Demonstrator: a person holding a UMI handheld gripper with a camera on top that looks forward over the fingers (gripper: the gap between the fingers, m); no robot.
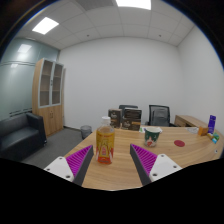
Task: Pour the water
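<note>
A clear plastic bottle (105,141) with an orange-yellow label stands upright on the wooden table (120,172), just ahead of my gripper (113,163) and closer to the left finger. The two fingers (80,159) with their purple pads are spread wide apart with nothing between them, so the gripper is open. Beyond the right finger a paper cup (152,134) with a green pattern stands on the table, farther back than the bottle.
A red round thing (179,143) lies on the table right of the cup, and a blue box (211,124) stands further right. Black office chairs (158,114), a wooden cabinet (48,96) and a dark sofa (20,136) fill the room behind.
</note>
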